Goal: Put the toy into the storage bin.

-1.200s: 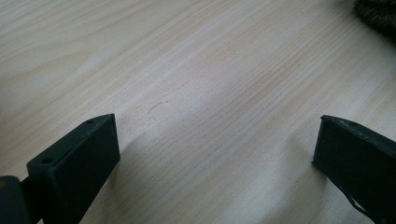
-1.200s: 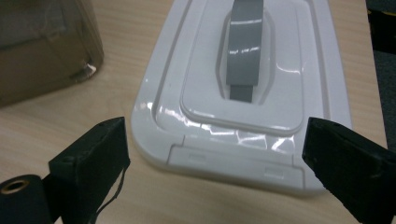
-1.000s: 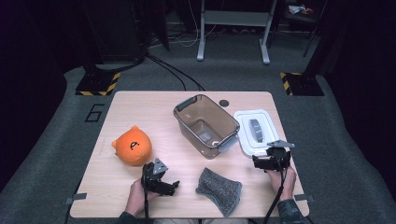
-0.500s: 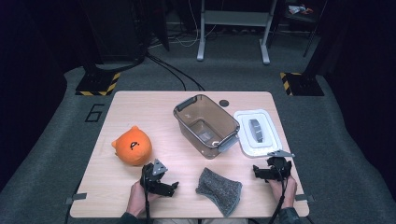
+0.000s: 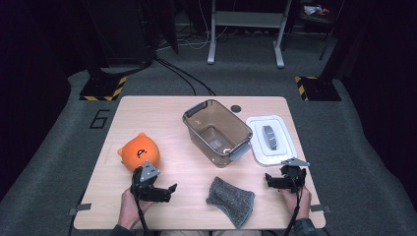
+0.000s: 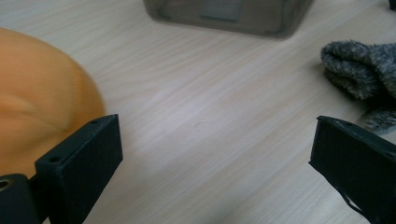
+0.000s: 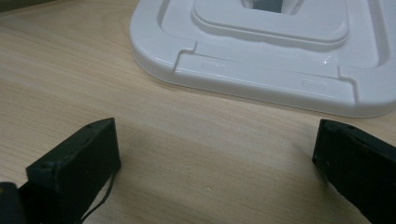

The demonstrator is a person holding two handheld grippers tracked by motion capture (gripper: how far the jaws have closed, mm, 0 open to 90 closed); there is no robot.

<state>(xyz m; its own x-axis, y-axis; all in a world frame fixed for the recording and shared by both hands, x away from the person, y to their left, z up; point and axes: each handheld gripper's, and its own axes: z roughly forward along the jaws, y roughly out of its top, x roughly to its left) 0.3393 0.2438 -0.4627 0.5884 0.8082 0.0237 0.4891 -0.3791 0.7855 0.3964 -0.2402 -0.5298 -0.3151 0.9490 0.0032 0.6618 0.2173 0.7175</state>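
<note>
An orange round plush toy (image 5: 139,151) lies at the table's left. A clear grey plastic bin (image 5: 217,131) stands empty in the middle, and its white lid (image 5: 271,139) lies flat to its right. A grey knitted cloth (image 5: 230,198) is crumpled near the front edge. My left gripper (image 5: 169,191) rests open just in front of the plush toy (image 6: 37,112), with the cloth (image 6: 363,74) to its right. My right gripper (image 5: 270,181) rests open on the wood just in front of the lid (image 7: 280,51). Bare table shows between both pairs of jaws.
The light wooden table (image 5: 162,123) has a small dark round hole (image 5: 236,108) near its far edge. Black stands and yellow-black striped base plates (image 5: 104,87) sit on the grey floor beyond.
My right gripper has drawn back from the lid toward the front edge of the table. The left gripper has stayed where it was.
</note>
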